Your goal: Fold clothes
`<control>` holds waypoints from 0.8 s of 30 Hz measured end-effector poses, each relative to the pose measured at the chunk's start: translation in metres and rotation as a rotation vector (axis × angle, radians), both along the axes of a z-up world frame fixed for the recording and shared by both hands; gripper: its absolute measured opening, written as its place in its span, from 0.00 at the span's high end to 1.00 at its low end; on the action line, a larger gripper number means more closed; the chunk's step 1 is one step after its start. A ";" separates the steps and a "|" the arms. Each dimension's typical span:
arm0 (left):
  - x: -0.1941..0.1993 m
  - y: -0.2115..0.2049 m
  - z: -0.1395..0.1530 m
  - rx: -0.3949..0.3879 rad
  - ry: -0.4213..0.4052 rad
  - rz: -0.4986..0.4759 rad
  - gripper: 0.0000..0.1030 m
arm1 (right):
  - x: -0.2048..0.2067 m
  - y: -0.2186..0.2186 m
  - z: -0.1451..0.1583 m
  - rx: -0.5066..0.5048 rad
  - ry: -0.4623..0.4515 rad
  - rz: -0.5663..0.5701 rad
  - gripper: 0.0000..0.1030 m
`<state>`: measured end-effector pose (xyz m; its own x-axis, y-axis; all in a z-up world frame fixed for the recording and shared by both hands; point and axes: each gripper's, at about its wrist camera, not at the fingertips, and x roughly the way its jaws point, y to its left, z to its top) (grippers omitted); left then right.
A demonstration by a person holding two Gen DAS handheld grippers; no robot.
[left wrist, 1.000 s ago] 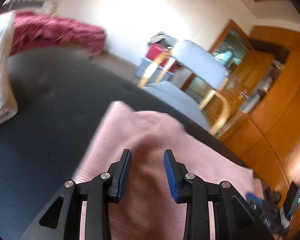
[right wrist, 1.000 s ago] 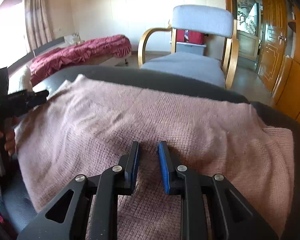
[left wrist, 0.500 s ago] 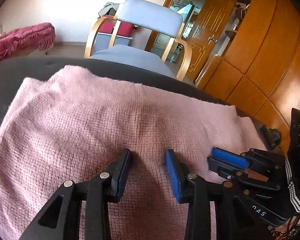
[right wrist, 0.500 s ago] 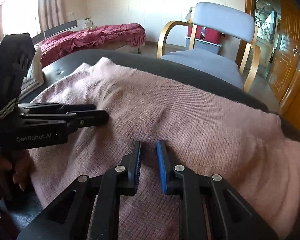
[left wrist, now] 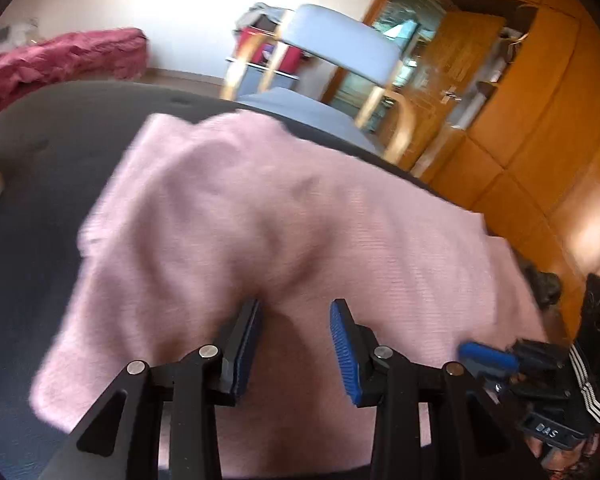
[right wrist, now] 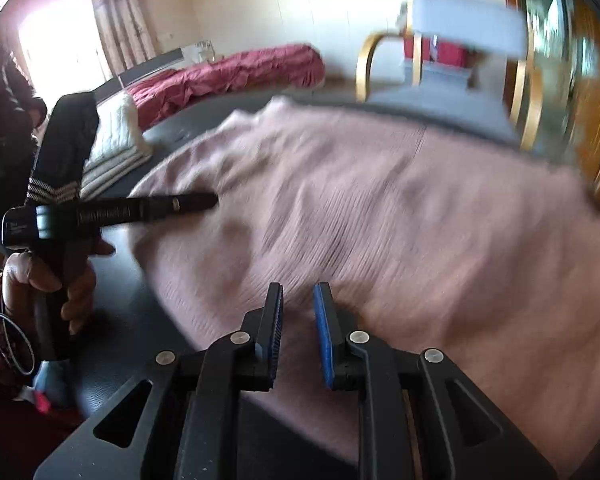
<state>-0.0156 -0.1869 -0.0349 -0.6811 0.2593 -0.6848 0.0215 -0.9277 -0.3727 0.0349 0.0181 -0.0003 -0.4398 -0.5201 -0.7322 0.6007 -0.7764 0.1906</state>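
Dark desk (left wrist: pixel 40 208) surface carries the pink knit sweater (left wrist: pixel 284 220), spread across it. Compared with half a second ago, the left tool (left wrist: pixel 296 344) has swung left and both views blur, so repositioning along the near edge is likely. Left tool: released, straddling a raised ridge. Right tool (right wrist: pixel 298 320): narrowly parted, gripping nothing. No containers appear.

- A grey-cushioned armchair (left wrist: pixel 340 46) with bent wooden arms is seen at 12 o'clock.
- A crimson bedspread (right wrist: pixel 228 74) is seen at 11 o'clock.
- A folded cream blanket (right wrist: pixel 114 148) is located at 10 o'clock, resting on the dark surface (left wrist: pixel 40 184).
- Wooden cabinets (left wrist: pixel 540 120) are located at 2 o'clock.
- A curtained window (right wrist: pixel 72 40) is seen at 10 o'clock.
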 end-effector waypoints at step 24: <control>0.026 -0.039 -0.012 0.137 0.056 0.055 0.74 | 0.023 0.230 -0.010 -0.190 -0.058 -0.639 0.97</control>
